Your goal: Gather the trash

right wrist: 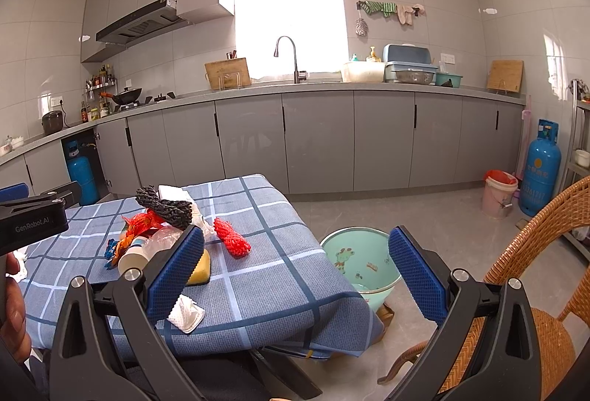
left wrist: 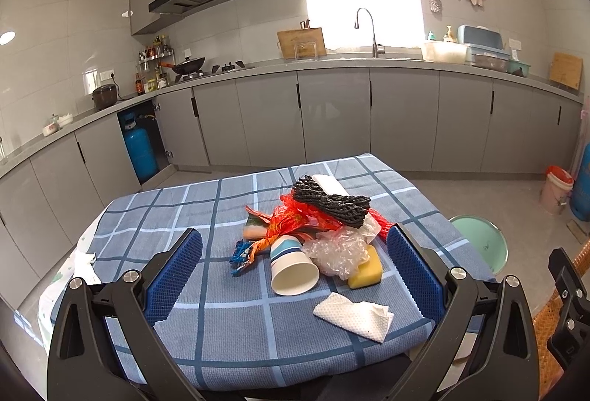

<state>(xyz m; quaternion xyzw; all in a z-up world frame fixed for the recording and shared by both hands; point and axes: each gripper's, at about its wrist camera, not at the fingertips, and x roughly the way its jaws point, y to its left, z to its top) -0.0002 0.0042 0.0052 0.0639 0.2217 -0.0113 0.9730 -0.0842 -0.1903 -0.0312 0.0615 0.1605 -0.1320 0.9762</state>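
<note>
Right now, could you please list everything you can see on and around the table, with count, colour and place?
Tablecloth: one, blue checked, covers table.
Paper cup: one, white with blue stripes, on its side, near centre.
Paper towel: one, white, crumpled, near front edge.
Sponge: one, yellow, right of cup.
Clear plastic wrap: one, beside sponge.
Red net bag: one, right of pile.
Black net: one, atop pile.
Bin: one, mint green, on floor beside table.
Wicker chair: one, orange, right.
Left gripper: open, empty.
Right gripper: open, empty.
</note>
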